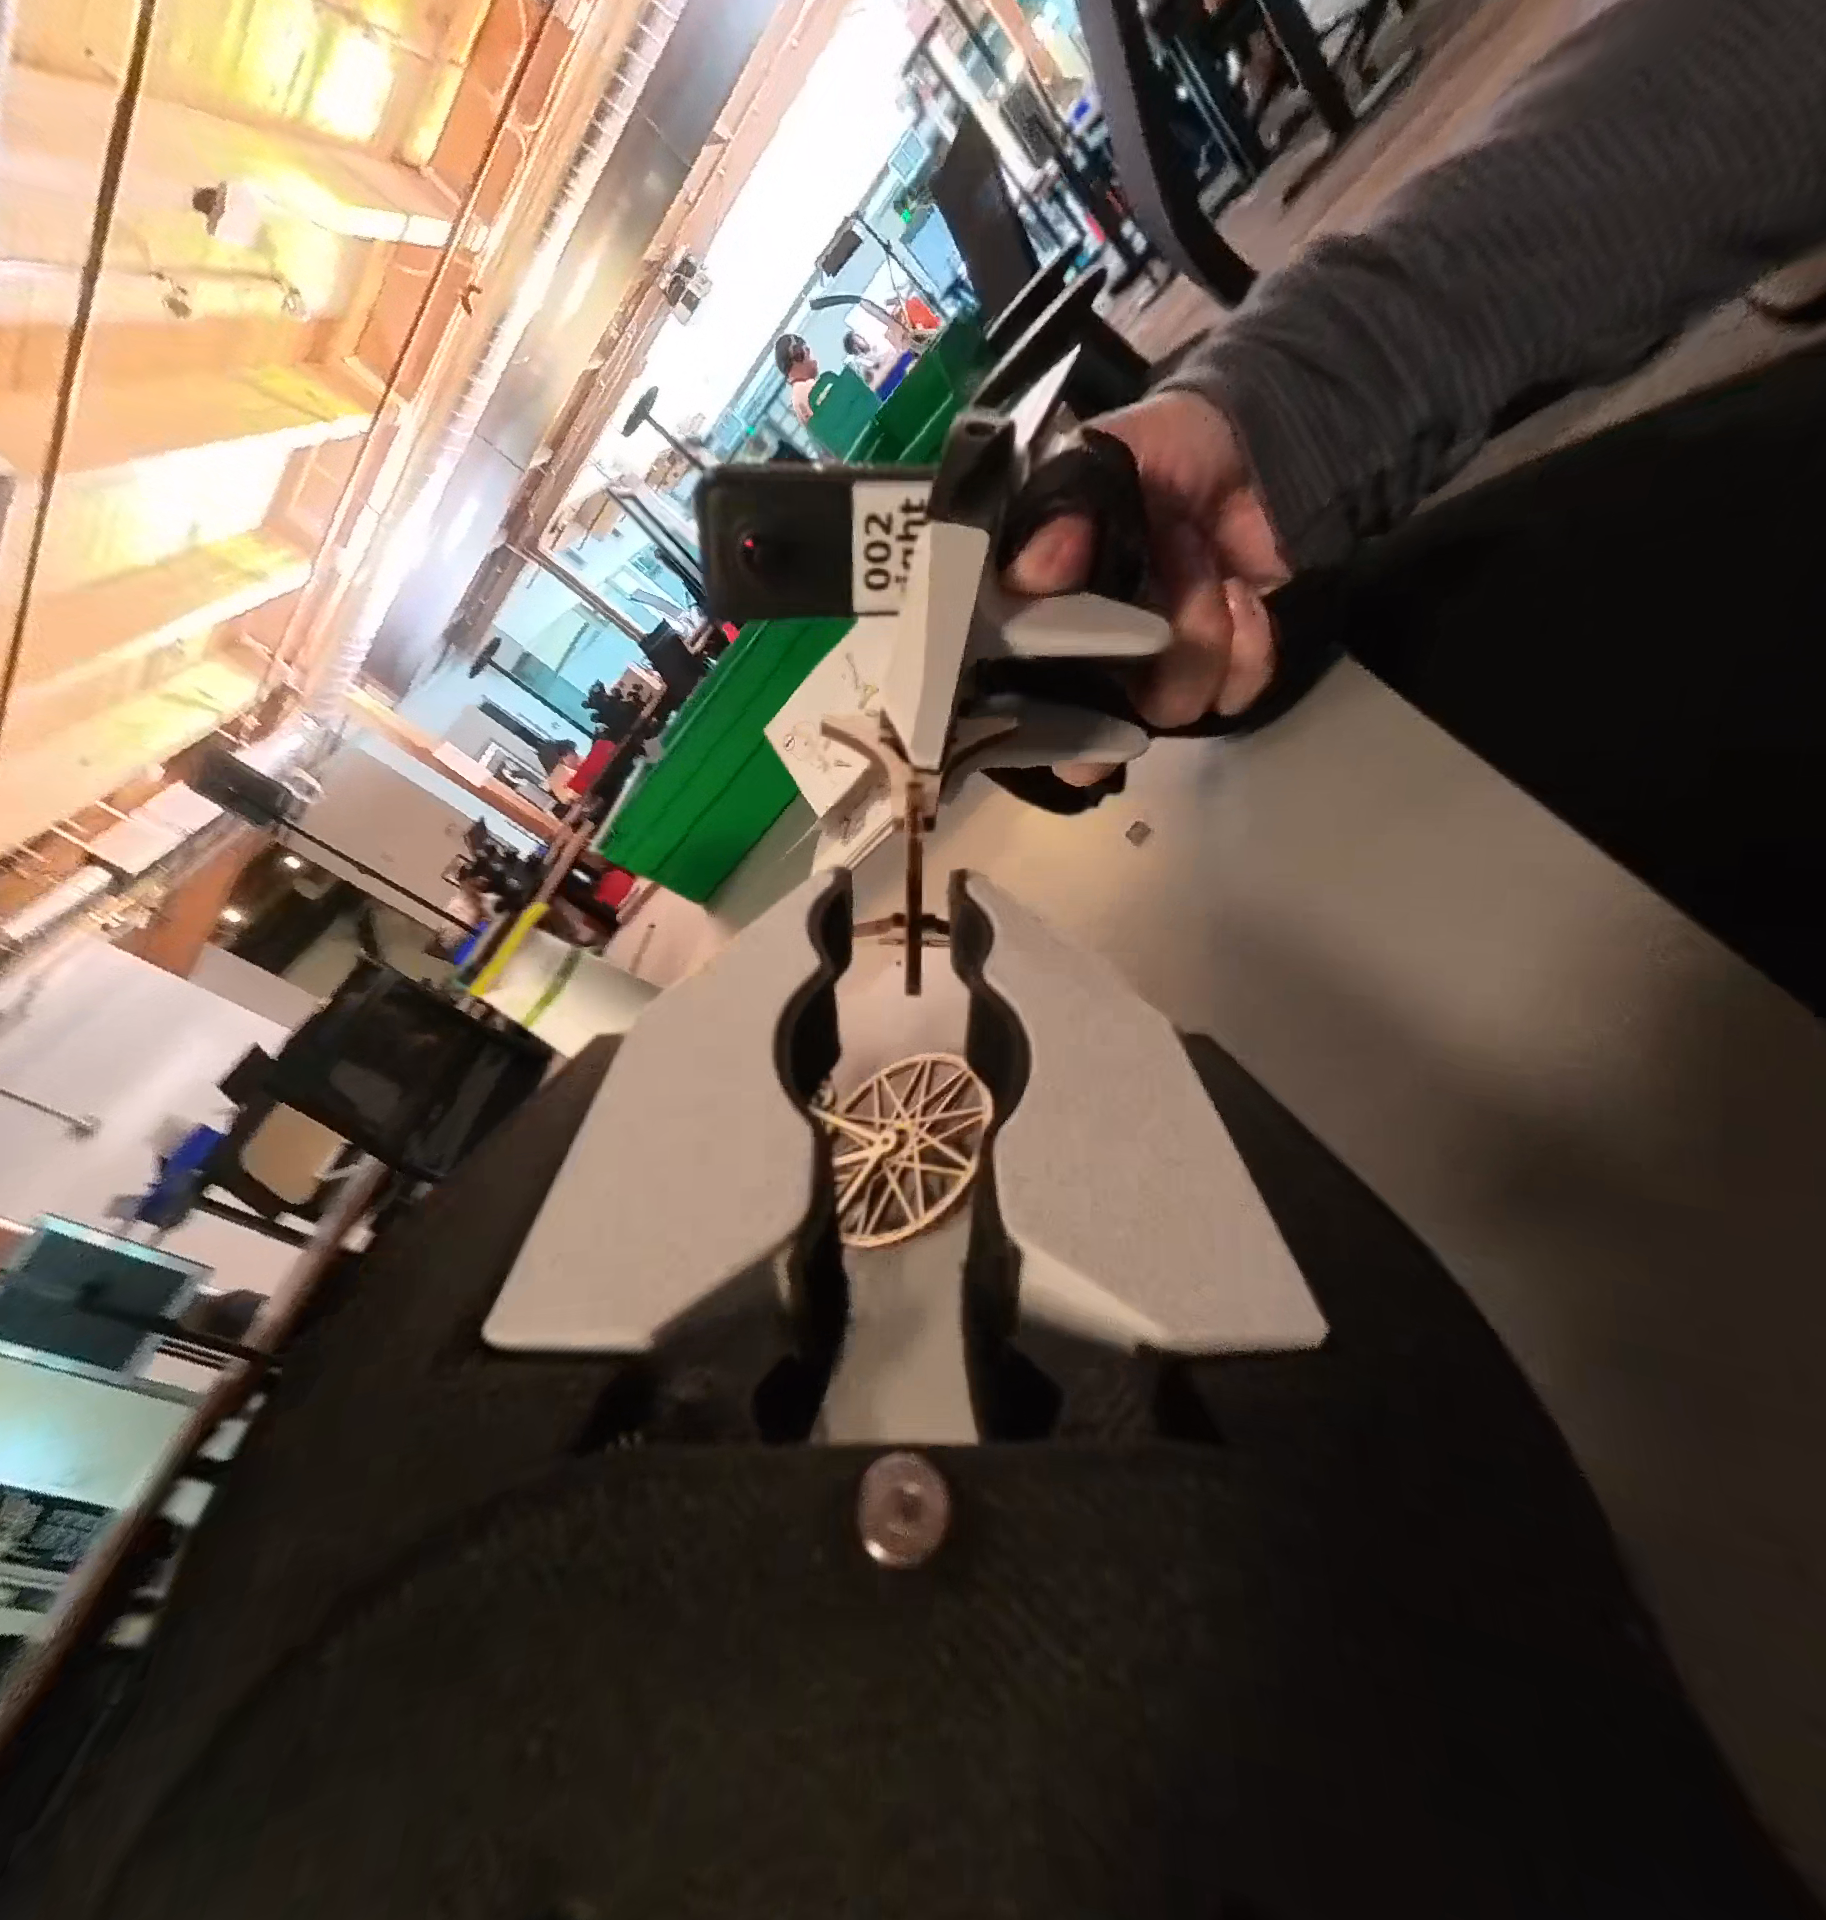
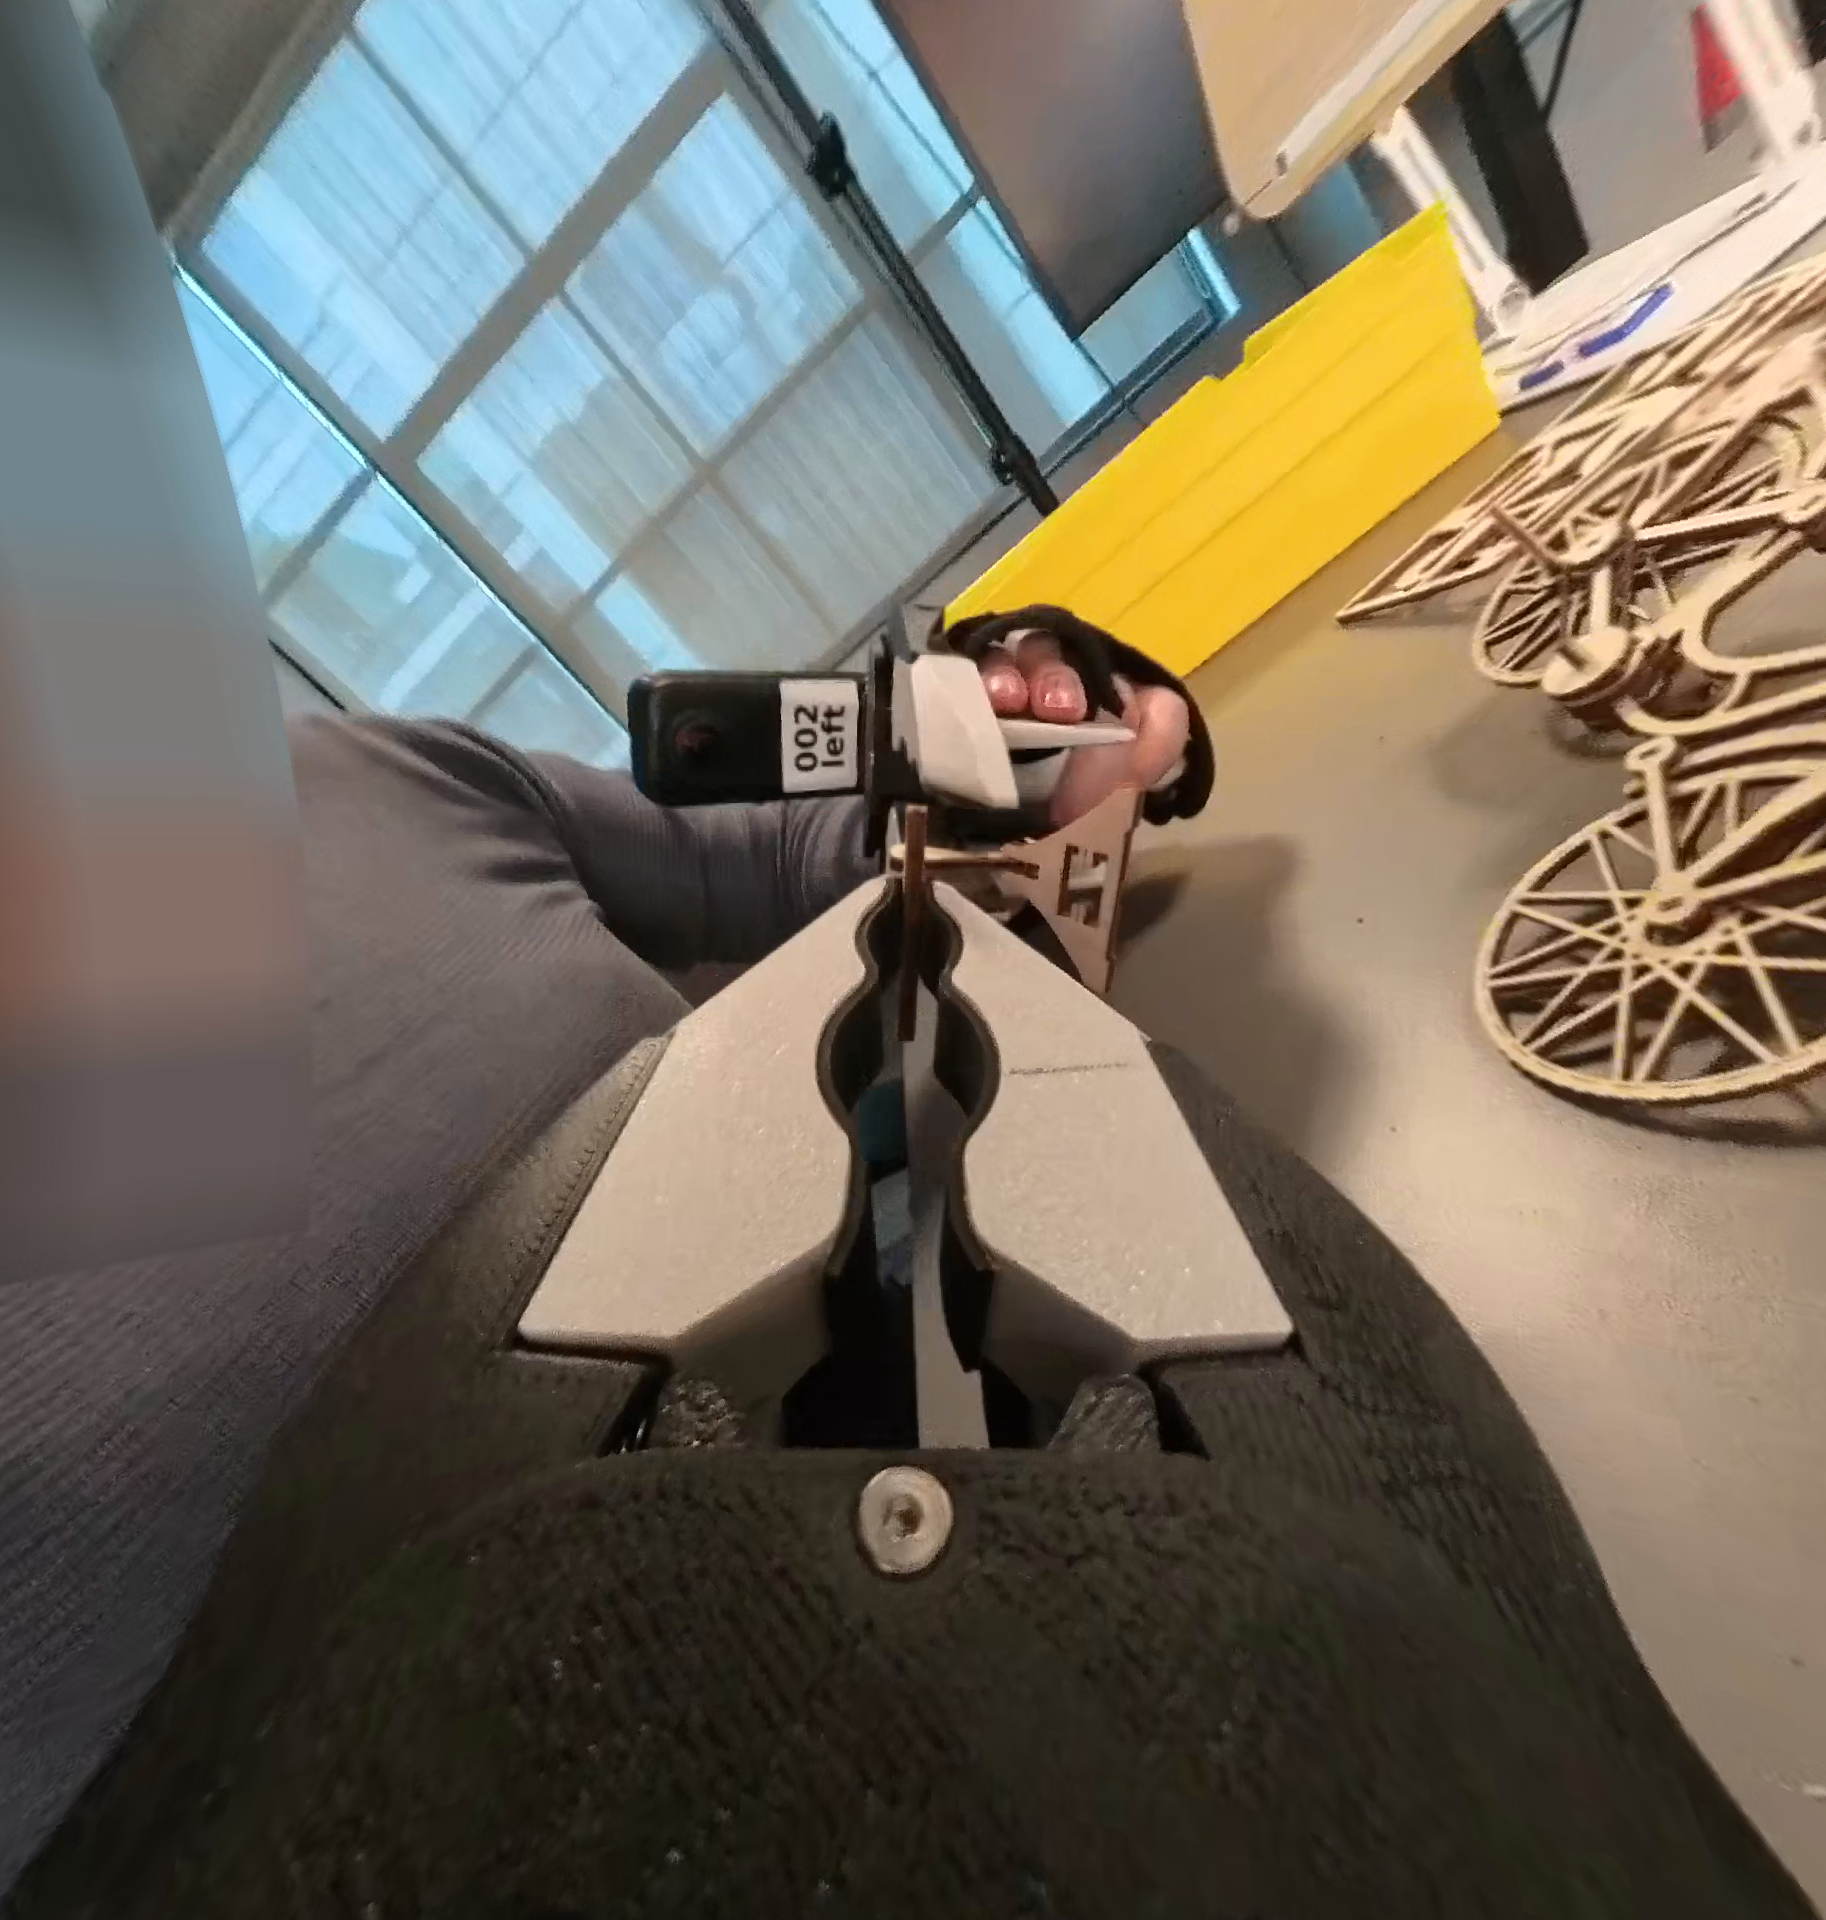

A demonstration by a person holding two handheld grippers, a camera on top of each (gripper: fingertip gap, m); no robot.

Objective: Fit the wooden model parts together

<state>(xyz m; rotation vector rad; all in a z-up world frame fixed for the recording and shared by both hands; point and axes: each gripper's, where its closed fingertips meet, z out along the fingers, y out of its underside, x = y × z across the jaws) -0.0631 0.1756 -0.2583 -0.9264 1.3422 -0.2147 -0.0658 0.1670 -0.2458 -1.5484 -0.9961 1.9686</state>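
Left wrist view: left gripper [image 1: 901,914], fingers a narrow gap apart, with a thin wooden strip [image 1: 913,904] seen edge-on standing between the tips. A small wooden crosspiece [image 1: 893,923] runs across the strip at tip level. Whether the pads actually touch the wood cannot be told here. Behind the fingers a loose spoked wooden wheel [image 1: 904,1162] lies flat on the grey table [image 1: 1408,987]. Farther off, the right gripper [image 1: 904,774] points toward the camera and meets the far end of the same strip; a gloved hand [image 1: 1179,582] squeezes its handle. Printed paper sheet [image 1: 836,748] lies just behind it. Green bin [image 1: 711,758] stands on the table's far side; contents not visible from this angle.

Right wrist view: right gripper [image 2: 911,904] nearly closed, tips clamped on the thin wooden strip [image 2: 911,935], edge-on, running back between the fingers. Past the tips the strip crosses a flat wooden piece [image 2: 950,860] joined to a slotted wooden plate [image 2: 1091,883]. The left gripper [image 2: 904,821] faces in from the far side, right at that joint; its opening cannot be judged here. Yellow bin [image 2: 1252,488] sits behind on the table [image 2: 1408,1247], interior hidden. To the right, well apart, assembled wooden bicycle models [image 2: 1667,779] lie on the table.
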